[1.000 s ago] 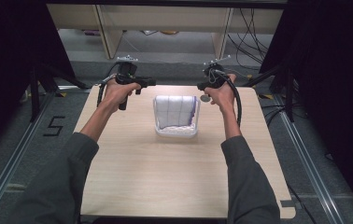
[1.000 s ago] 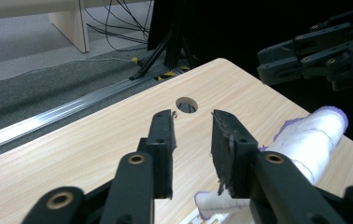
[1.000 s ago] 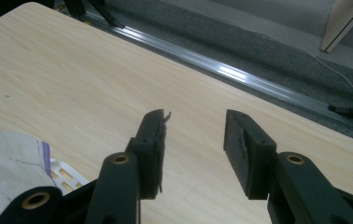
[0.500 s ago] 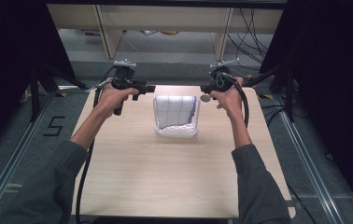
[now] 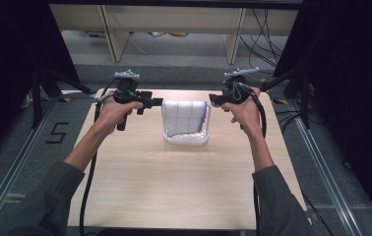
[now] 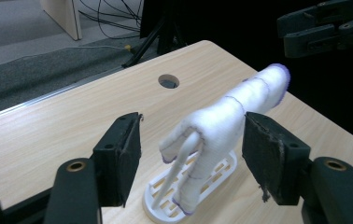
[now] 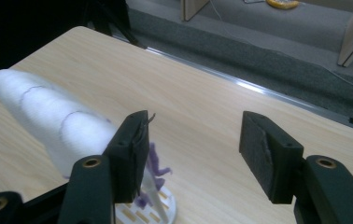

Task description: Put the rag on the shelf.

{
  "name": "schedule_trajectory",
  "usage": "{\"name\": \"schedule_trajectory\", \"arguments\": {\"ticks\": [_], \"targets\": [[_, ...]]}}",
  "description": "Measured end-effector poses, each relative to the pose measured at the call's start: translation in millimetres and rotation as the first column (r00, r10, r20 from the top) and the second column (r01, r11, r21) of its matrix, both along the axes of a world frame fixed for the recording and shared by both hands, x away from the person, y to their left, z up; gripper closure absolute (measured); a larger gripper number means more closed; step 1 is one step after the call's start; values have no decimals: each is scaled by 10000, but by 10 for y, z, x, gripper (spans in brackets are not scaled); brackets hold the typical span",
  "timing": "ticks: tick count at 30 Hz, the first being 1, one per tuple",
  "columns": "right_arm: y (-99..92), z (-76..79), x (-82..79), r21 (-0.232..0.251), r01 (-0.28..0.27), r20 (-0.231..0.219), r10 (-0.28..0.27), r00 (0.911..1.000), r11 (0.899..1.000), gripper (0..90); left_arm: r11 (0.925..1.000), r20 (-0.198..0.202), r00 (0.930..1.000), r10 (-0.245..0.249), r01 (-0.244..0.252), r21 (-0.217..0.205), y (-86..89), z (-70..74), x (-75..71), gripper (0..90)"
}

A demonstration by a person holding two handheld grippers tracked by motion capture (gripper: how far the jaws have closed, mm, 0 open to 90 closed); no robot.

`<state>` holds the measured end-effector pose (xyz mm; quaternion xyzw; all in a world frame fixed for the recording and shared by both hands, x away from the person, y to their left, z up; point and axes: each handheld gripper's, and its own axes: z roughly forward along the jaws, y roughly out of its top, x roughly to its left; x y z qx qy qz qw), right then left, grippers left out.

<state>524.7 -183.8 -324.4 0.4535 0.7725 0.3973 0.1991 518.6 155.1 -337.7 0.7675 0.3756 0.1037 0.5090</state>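
Two grippers are flanking a white towel (image 5: 186, 117) that is hanging over a white rack (image 5: 186, 138) near the far middle of the tabletop (image 5: 184, 182). The left gripper (image 5: 157, 102) and the right gripper (image 5: 213, 101) are both standing released, their jaws having just been opening, gripping nothing, just beside the towel's ends.

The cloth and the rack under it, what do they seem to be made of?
Cloth: looks like soft, fuzzy woven fabric, matt white with thin purple lines and a frayed purple edge, probably cotton. Rack: likely hard plastic, smooth white, with moulded slots in the base and a thin curved bar.
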Motion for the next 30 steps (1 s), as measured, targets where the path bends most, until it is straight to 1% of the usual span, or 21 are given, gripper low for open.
{"name": "schedule_trajectory", "arguments": {"ticks": [1, 3, 4, 6, 8, 9, 10, 11, 12, 13, 14, 17, 19, 21, 22, 25, 26, 27, 28, 29, 30], "targets": [[6, -5, -16, 74, -112, 125, 111, 9999, 9999, 426, 10000, 53, 10000, -5, 5, -46, 7, 0, -21, 368], [27, -1, -54, 70, -149, 32, 149, 9999, 9999, 412, 9998, 102, 9998, 144, -143, -146, 11, 7, -73, 362], [31, -3, -69, 145, -237, 6, 237, 9997, 9996, 412, 9998, 64, 10000, -22, 23, -221, 18, 7, -91, 362], [37, -6, -98, 204, -282, -28, 283, 9996, 9994, 410, 9999, 122, 9999, -72, 74, -140, 21, 6, -137, 361], [45, -21, -135, 187, -341, 170, 337, 9993, 9992, 407, 9998, 146, 9998, -135, 137, -134, 30, -4, -184, 355], [50, -21, -160, 173, -354, 141, 352, 9993, 9992, 406, 9998, 135, 9999, -79, 81, -163, 31, -11, -213, 352], [43, -22, -176, 225, -478, 118, 476, 9988, 9986, 404, 9996, 91, 9998, -179, 181, -215, 38, -18, -232, 347], [62, -26, -210, 292, -392, 64, 390, 9992, 9988, 399, 9995, 109, 9997, -219, 221, -239, 40, -30, -257, 342], [48, -31, -227, 247, -575, 214, 570, 9981, 9980, 399, 9995, 111, 9997, -202, 205, -241, 38, -39, -287, 341], [49, -35, -250, 305, -564, 240, 557, 9982, 9979, 399, 9991, 110, 9993, -355, 358, -247, 46, -49, -307, 338], [52, -39, -279, 372, -545, 243, 536, 9983, 9978, 398, 9993, 140, 9995, -267, 270, -270, 43, -59, -338, 335], [54, -56, -345, 483, -611, 237, 600, 9979, 9970, 391, 9989, 103, 9993, -359, 362, -287, 36, -82, -413, 321], [57, -65, -404, 398, -578, 175, 571, 9982, 9975, 388, 9983, 91, 9987, -507, 509, -276, 38, -89, -451, 317], [76, -90, -448, 499, -618, 340, 602, 9976, 9968, 387, 9980, 101, 9985, -529, 533, -344, 39, -95, -496, 311], [81, -98, -477, 577, -665, 317, 648, 9974, 9961, 384, 9981, 133, 9985, -526, 530, -327, 40, -98, -514, 306], [89, -117, -527, 421, -733, 545, 709, 9960, 9964, 383, 9980, 179, 9985, -510, 516, -360, 37, -115, -569, 300], [103, -119, -557, 505, -661, 416, 641, 9971, 9965, 382, 9975, 155, 9981, -600, 605, -353, 39, -122, -581, 298], [94, -128, -560, 452, -842, 540, 818, 9952, 9954, 381, 9981, 163, 9984, -549, 554, -261, 39, -130, -605, 297], [105, -137, -586, 600, -706, 486, 677, 9965, 9957, 379, 9981, 195, 9983, -558, 563, -243, 40, -143, -626, 294], [103, -149, -598, 590, -778, 581, 744, 9955, 9952, 375, 9979, 237, 9981, -570, 577, -292, 42, -161, -650, 290], [103, -155, -620, 650, -792, 517, 759, 9958, 9947, 373, 9978, 241, 9980, -591, 598, -296, 48, -173, -678, 287]]}}
